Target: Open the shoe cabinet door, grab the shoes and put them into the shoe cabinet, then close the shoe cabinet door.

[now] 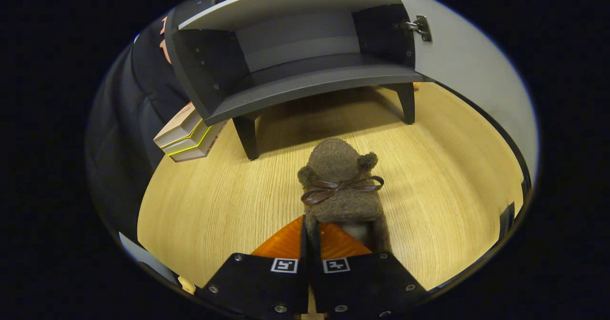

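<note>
Gripper: gripper point(310, 236) clenched on the shoe's collar edge, orange fingers point(285, 243) pinching it so the shoe hangs toe-forward.
Shoe: brown felt shoe point(342, 186) with bow, in front of the cabinet, aimed at its opening.
Cabinet: cabinet point(305, 84) stands on the desk point(214, 196), door point(472, 86) swung open, shelf bare, ready to receive.
Boxes: stacked boxes point(188, 136) left of cabinet.

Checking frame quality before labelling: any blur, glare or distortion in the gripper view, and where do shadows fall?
Gripper view: sharp, no motion blur; strong fisheye bowing of the shoe cabinet shelves and the open door; soft shadow under the cabinet on the wood floor; no glare; the gripper is shut on the brown shoe by its side wall.
</note>
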A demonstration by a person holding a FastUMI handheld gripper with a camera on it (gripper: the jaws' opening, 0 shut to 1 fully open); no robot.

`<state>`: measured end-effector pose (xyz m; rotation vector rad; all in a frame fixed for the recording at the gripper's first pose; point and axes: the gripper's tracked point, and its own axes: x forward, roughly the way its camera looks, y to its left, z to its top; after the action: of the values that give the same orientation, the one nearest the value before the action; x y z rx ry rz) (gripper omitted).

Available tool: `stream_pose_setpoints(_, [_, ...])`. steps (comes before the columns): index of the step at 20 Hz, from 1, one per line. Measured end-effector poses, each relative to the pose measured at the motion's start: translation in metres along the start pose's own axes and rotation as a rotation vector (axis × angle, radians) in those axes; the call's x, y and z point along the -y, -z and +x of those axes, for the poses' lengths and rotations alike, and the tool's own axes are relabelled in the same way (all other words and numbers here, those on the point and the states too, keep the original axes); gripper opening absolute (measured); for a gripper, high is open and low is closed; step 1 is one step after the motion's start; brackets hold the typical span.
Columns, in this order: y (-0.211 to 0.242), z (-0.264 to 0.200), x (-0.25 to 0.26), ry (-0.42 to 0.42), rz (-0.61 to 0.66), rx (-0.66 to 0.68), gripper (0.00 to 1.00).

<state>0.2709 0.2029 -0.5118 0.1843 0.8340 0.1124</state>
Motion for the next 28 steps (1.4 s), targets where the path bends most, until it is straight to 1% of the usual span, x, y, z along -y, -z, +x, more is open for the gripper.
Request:
stream_pose_setpoints(2, [-0.006,-0.017,0.007,0.014,0.000,0.008,0.05])
stream_pose_setpoints(6, [-0.017,-0.053,0.011,0.018,0.043,0.055,0.05])
stream_pose_setpoints(9, [-0.025,-0.081,0.013,0.039,0.024,0.081,0.05])
stream_pose_setpoints(11, [-0.033,-0.101,0.010,0.038,0.022,0.103,0.05])
stream_pose_setpoints(14, [-0.053,-0.129,0.006,0.046,-0.002,0.149,0.05])
stream_pose_setpoints(17, [-0.084,-0.155,-0.002,0.030,-0.026,0.199,0.05])
stream_pose_setpoints(21, [-0.142,-0.177,-0.013,0.015,-0.056,0.281,0.05])
stream_pose_setpoints(25, [-0.199,-0.190,-0.021,0.008,-0.098,0.352,0.05])
stream_pose_setpoints(28, [-0.241,-0.190,-0.023,0.003,-0.137,0.394,0.05])
